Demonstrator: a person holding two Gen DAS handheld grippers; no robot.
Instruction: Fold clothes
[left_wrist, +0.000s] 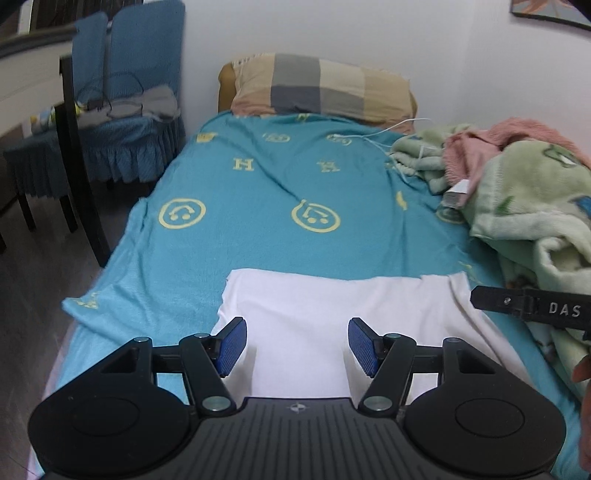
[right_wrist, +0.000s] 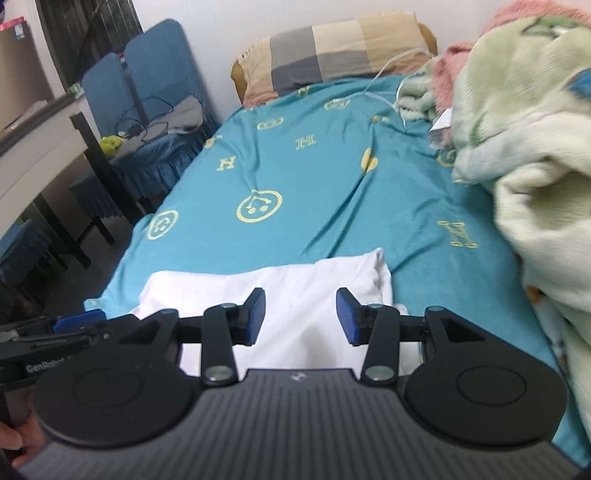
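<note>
A white garment (left_wrist: 332, 314) lies flat on the near end of the bed, its far edge straight across the teal sheet (left_wrist: 280, 192). My left gripper (left_wrist: 297, 345) hovers over its near part, open, with nothing between the blue pads. In the right wrist view the same white garment (right_wrist: 295, 280) shows a folded corner at its far right. My right gripper (right_wrist: 301, 315) is open above it, nothing held. The right gripper's black finger (left_wrist: 517, 301) pokes in at the right edge of the left wrist view. The left gripper (right_wrist: 74, 325) shows at the lower left of the right view.
A checked pillow (left_wrist: 325, 88) lies at the head of the bed. A heap of green and pink blankets (left_wrist: 517, 184) fills the bed's right side, with a white cable (left_wrist: 391, 129) beside it. Blue-covered chairs (left_wrist: 140, 92) and a dark table leg (left_wrist: 77, 155) stand left of the bed.
</note>
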